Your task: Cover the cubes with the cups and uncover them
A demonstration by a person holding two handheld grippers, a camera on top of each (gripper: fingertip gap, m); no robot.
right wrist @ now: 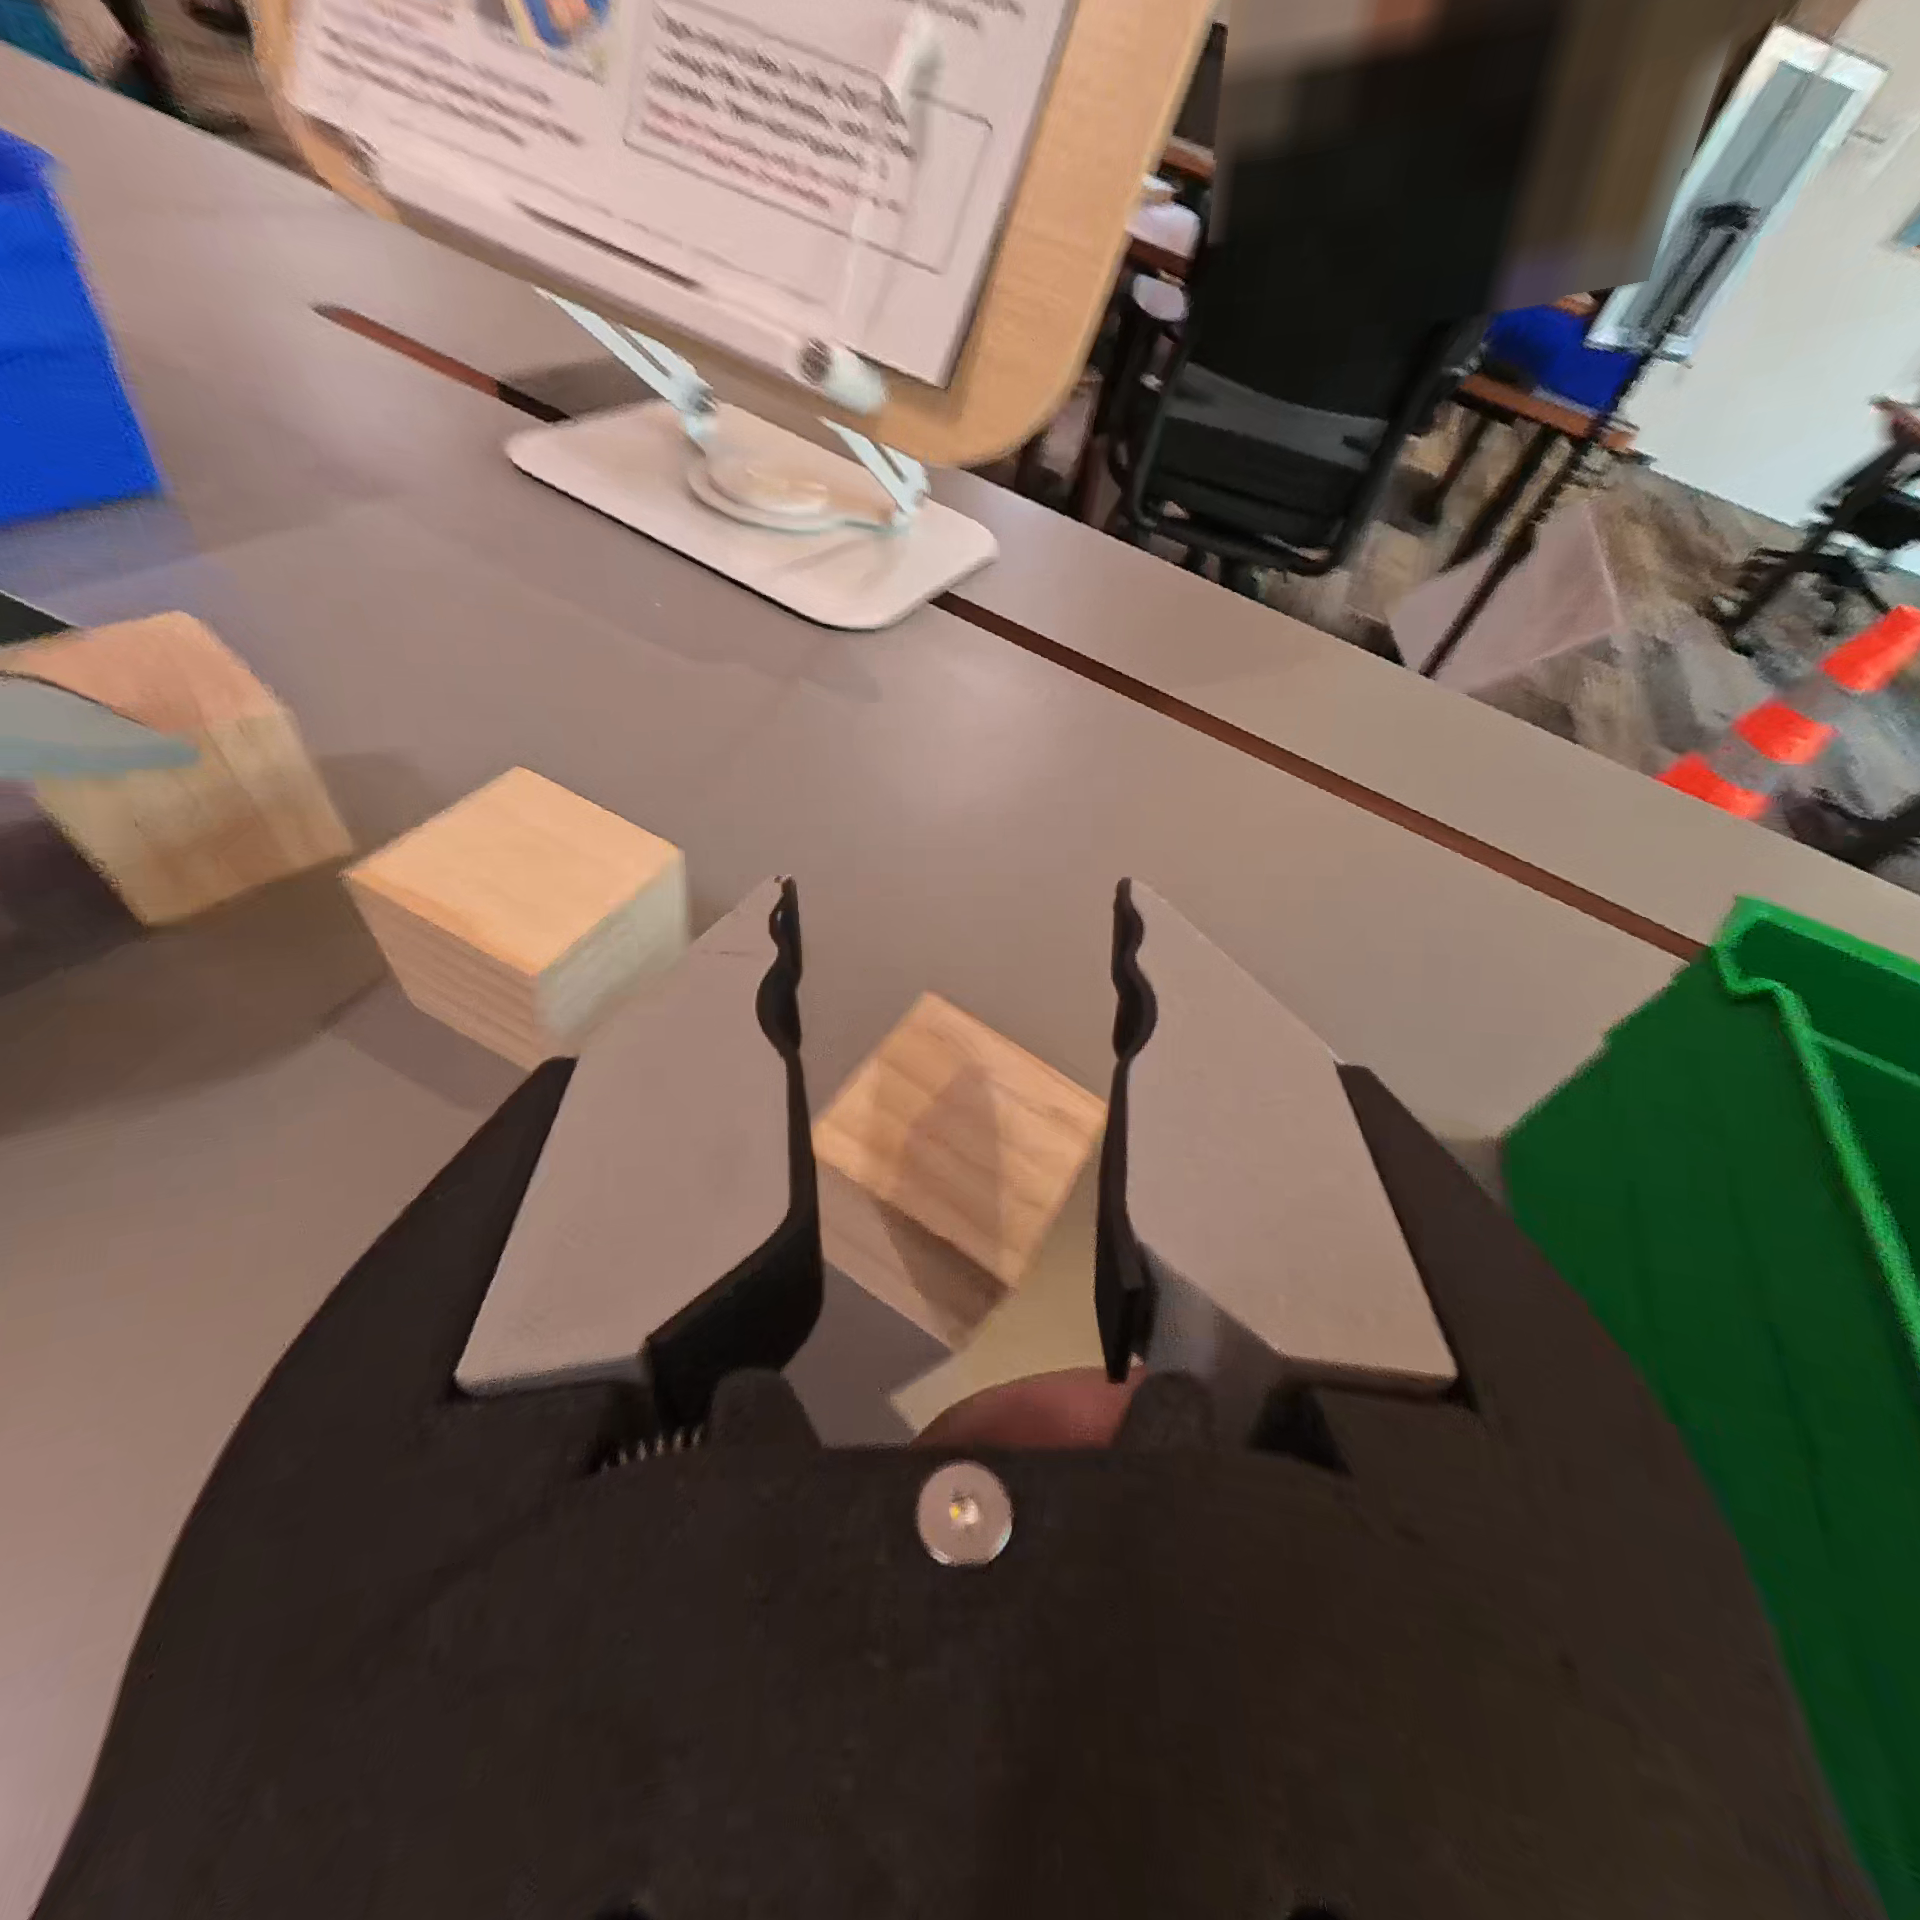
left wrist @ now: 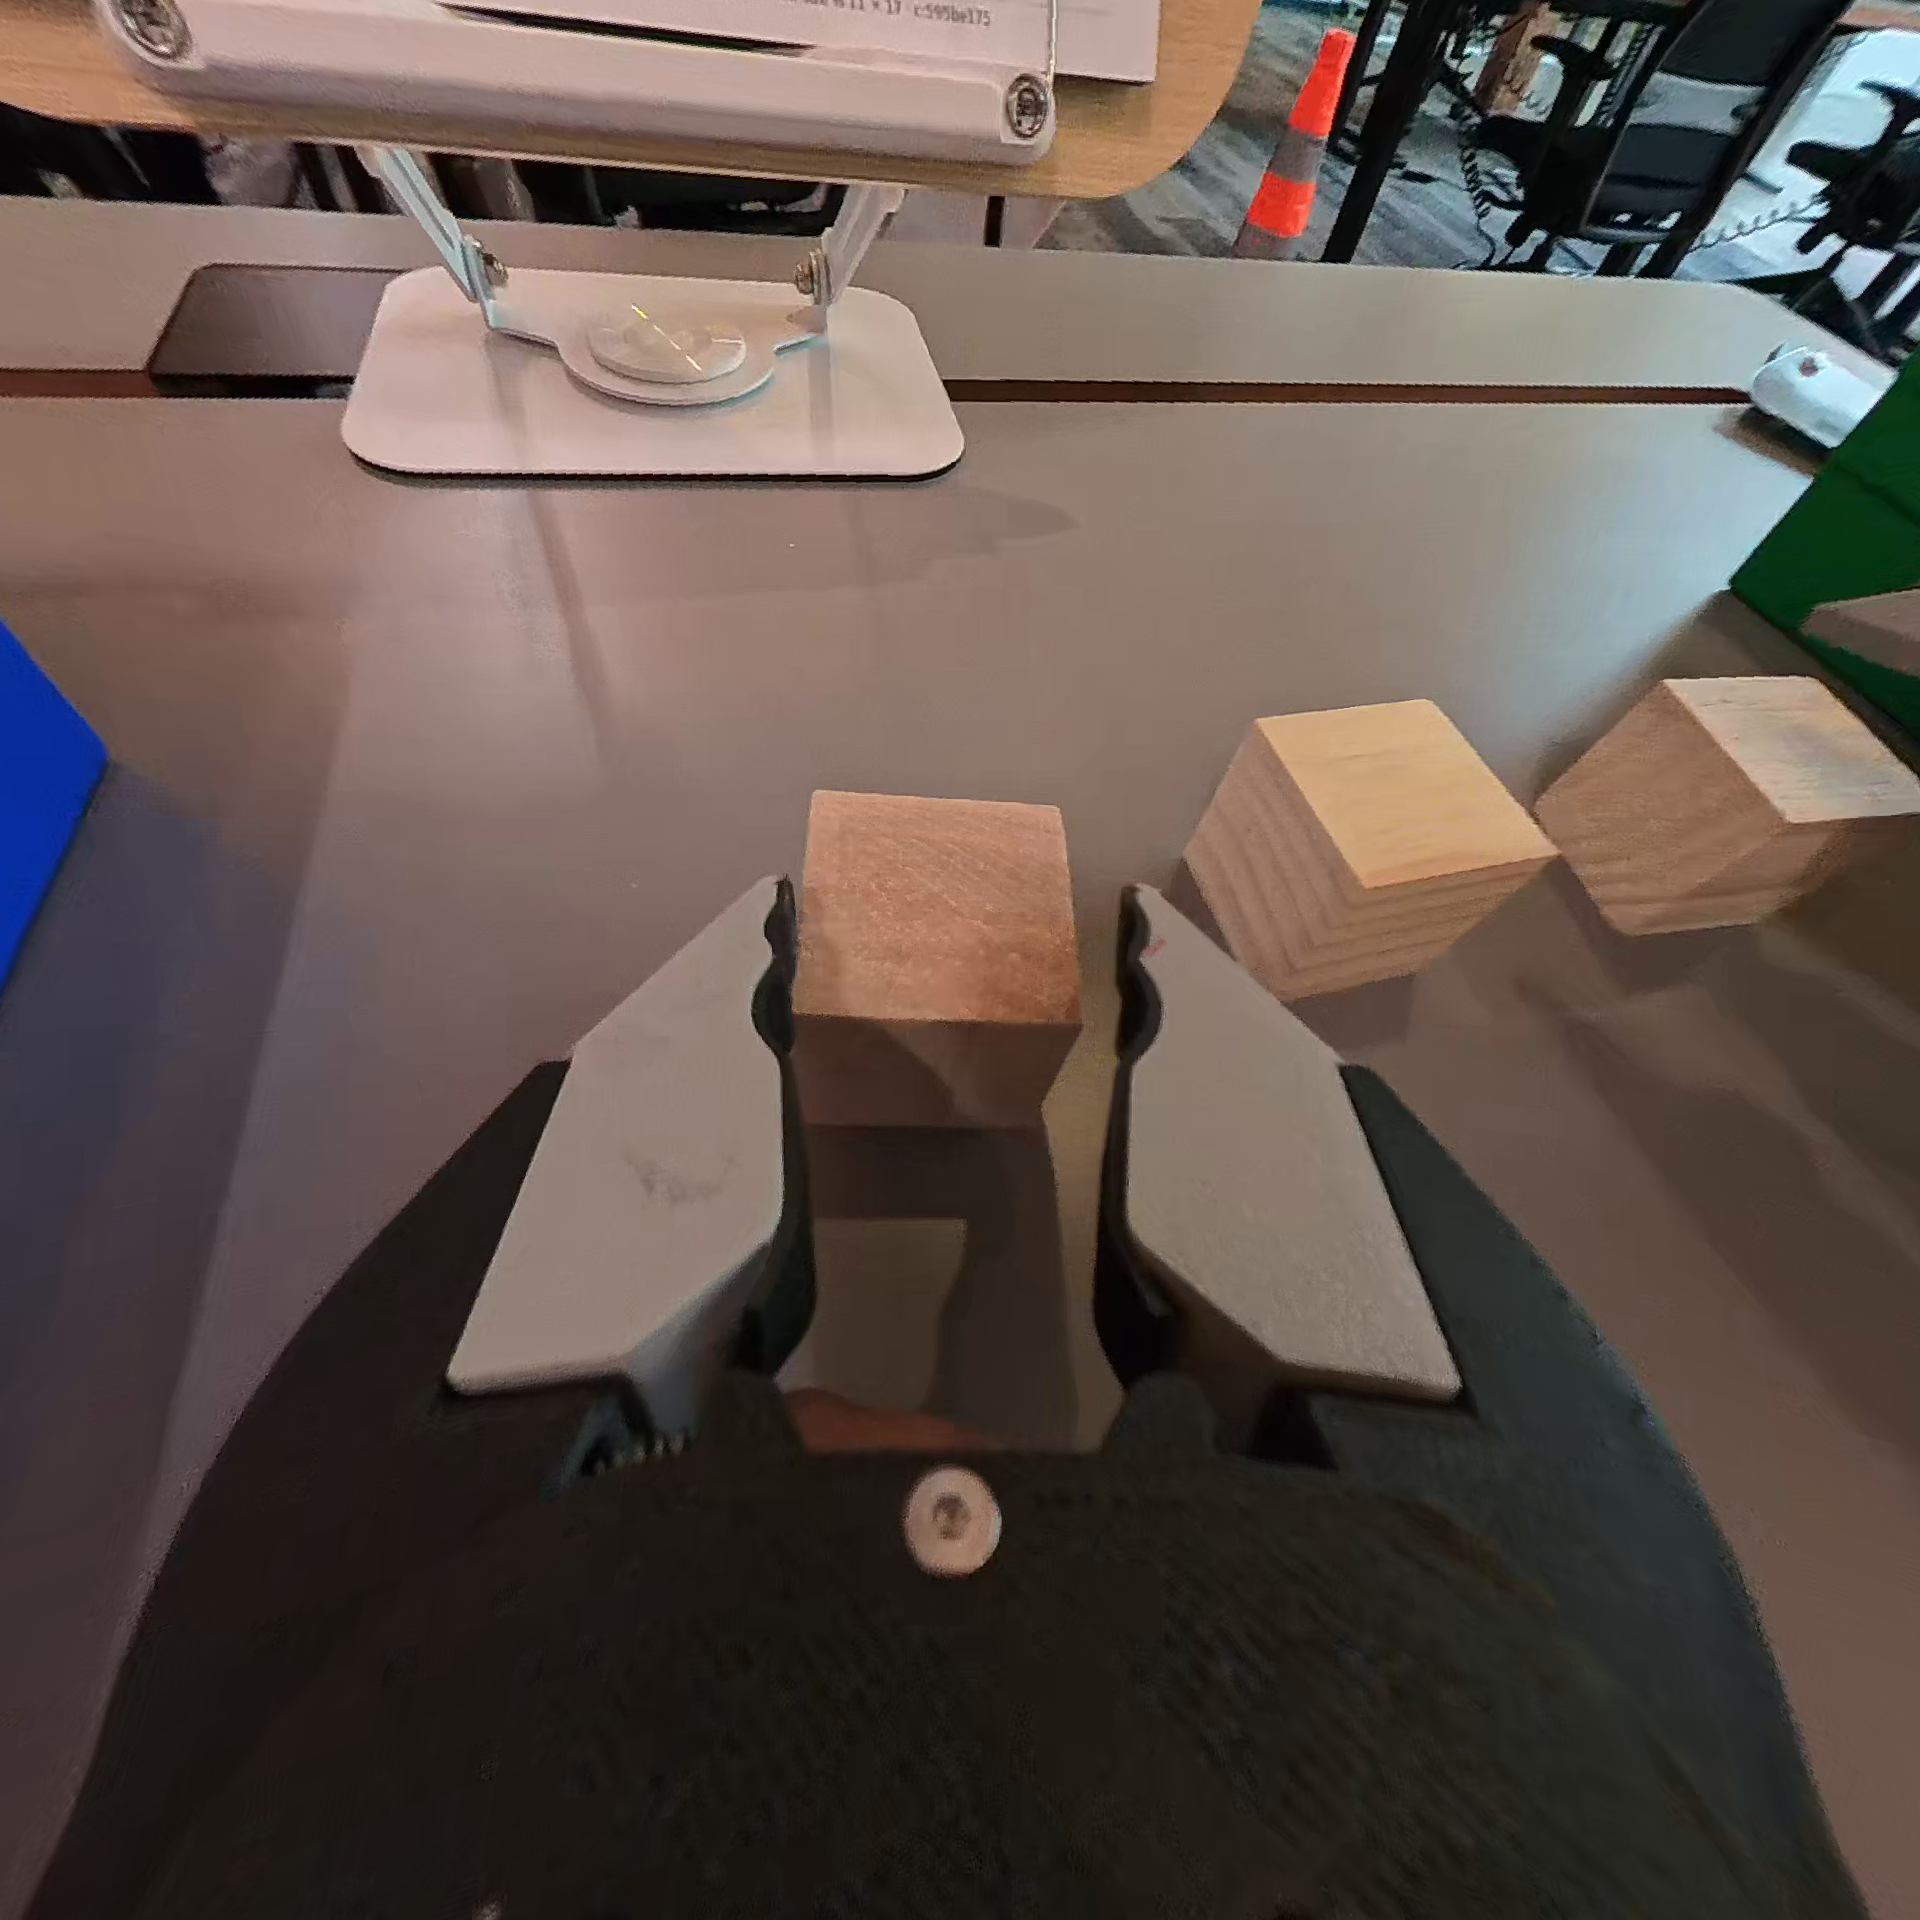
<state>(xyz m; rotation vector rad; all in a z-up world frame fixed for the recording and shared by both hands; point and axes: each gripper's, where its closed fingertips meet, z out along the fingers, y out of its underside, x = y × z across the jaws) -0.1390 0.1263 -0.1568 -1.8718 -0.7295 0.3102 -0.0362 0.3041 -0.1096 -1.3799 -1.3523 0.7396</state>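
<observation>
Cut off by the left wrist view's edges: blue box [left wrist: 42, 790] at the left, green bin [left wrist: 1839, 582] and white item [left wrist: 1813, 390] at the right, tilted board [left wrist: 623, 73] at the top. Hidden behind the fingers [left wrist: 665, 1143]: lower part of the nearest cube [left wrist: 935, 914]. Blurred in the right wrist view: far-left cube [right wrist: 177, 769], partly behind a smeared grey-blue shape [right wrist: 83, 732]; chair [right wrist: 1299, 416]; cones [right wrist: 1787, 727].
</observation>
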